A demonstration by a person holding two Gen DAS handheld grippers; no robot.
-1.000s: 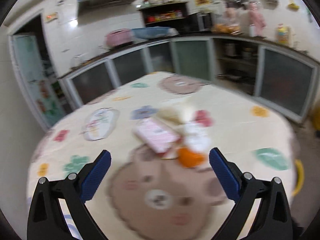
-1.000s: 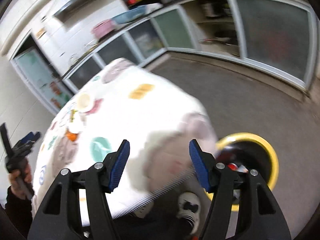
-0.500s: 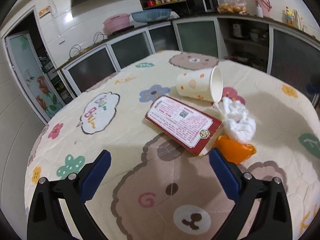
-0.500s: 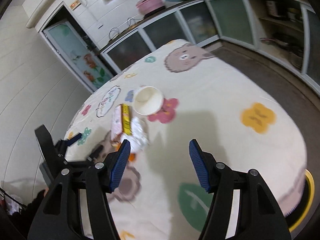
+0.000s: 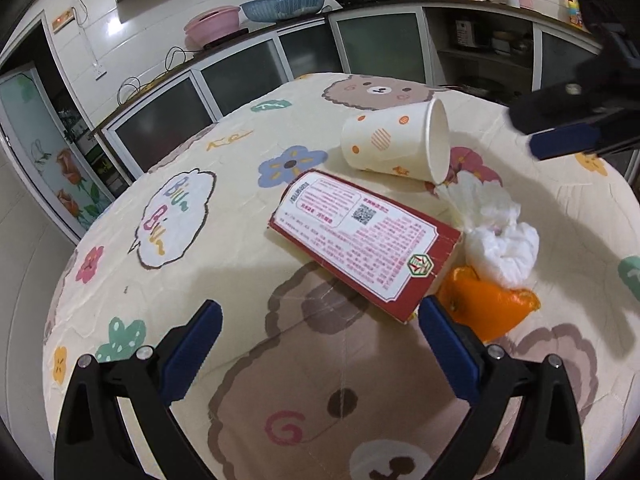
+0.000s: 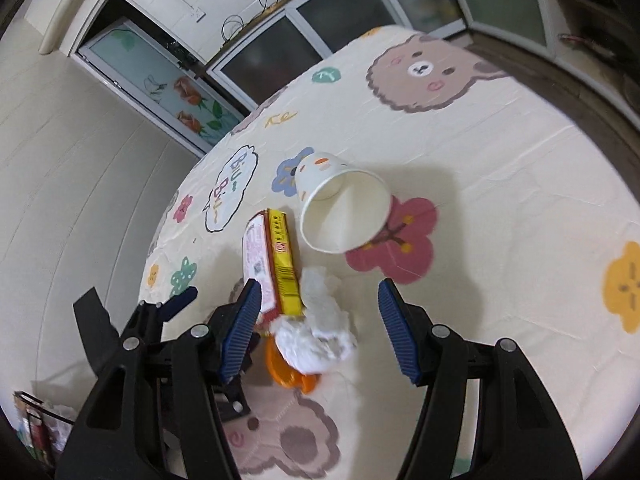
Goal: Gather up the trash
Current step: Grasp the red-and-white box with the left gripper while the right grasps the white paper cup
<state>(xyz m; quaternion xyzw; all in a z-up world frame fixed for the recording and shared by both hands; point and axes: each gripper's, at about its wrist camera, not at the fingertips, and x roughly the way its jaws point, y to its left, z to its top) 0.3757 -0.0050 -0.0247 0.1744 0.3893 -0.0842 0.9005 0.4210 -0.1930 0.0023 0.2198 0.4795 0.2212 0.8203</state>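
Four bits of trash lie close together near the middle of the round counter (image 5: 248, 264), which has a bear cloth on it. A paper cup (image 5: 396, 142) lies on its side with its open mouth facing the right gripper (image 6: 316, 316). A flat red box (image 5: 360, 240) lies just beside the cup, nearer the left gripper (image 5: 316, 344). A white crumpled tissue (image 5: 496, 232) touches the far end of the box, and an orange peel (image 5: 488, 312) peeks out from under the tissue and the box corner.

The left gripper hangs low over the counter with its fingers (image 5: 192, 340) wide apart and nothing in them. They point at the near end of the box, so I think the box is what it wants.

The right gripper is above the pile, and its fingers (image 6: 396, 332) are wide apart and hold nothing too. The tissue sits between them in its view, so that looks like its pick.

Nothing is picked up yet. The tissue is soft and will squash. The box is flat, so the fingers must catch its edge. No bin shows in these views
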